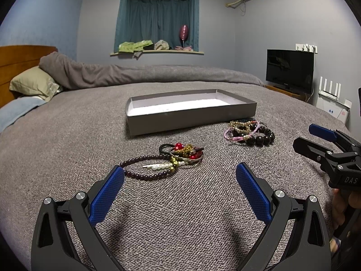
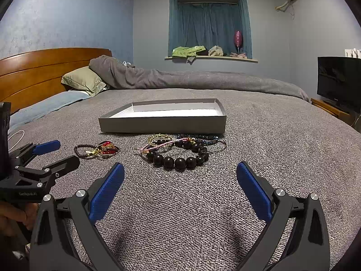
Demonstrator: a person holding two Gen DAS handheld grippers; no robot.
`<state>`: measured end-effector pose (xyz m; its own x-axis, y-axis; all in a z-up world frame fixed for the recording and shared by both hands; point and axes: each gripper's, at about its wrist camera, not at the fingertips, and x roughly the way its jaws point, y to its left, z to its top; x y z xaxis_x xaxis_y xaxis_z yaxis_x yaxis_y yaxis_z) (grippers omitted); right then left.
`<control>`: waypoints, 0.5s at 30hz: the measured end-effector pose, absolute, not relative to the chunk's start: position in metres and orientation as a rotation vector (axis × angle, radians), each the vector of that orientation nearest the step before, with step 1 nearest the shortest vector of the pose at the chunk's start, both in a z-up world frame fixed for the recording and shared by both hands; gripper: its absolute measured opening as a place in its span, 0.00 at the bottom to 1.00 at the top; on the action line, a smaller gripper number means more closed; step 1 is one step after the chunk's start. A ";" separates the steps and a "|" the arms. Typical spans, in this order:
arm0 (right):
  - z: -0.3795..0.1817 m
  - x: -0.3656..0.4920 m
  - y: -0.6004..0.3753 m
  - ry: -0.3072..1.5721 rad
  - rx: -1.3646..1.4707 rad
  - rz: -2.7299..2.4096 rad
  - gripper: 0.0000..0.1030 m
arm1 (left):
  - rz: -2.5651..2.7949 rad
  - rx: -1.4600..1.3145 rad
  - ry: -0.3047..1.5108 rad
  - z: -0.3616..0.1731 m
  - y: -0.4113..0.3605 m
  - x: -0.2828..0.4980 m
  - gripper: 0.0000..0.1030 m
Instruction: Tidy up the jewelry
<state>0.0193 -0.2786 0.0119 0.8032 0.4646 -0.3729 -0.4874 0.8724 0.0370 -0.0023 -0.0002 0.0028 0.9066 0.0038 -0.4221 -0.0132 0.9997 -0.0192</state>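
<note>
A shallow grey box (image 1: pixel 191 122) with a white inside lies open on the grey bedspread; it also shows in the right wrist view (image 2: pixel 162 125). Two jewelry piles lie in front of it. The left pile (image 1: pixel 171 160) has a dark thin bead bracelet, pearls, red beads and a hair tie (image 2: pixel 97 151). The right pile (image 1: pixel 250 131) has a big black bead bracelet (image 2: pixel 180 158), pink cords and gold pieces. My left gripper (image 1: pixel 180 169) is open and empty just short of the left pile. My right gripper (image 2: pixel 180 169) is open and empty just short of the right pile.
A folded grey duvet (image 1: pixel 158 74) and pillows (image 1: pixel 33 83) lie at the far side of the bed. A wooden headboard (image 2: pixel 45 72) stands at the left. A TV (image 1: pixel 290 70) stands at the right, off the bed.
</note>
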 end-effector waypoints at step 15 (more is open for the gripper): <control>0.012 0.019 -0.278 0.384 -0.061 0.511 0.96 | 0.008 -0.021 0.436 0.003 -0.001 -0.003 0.95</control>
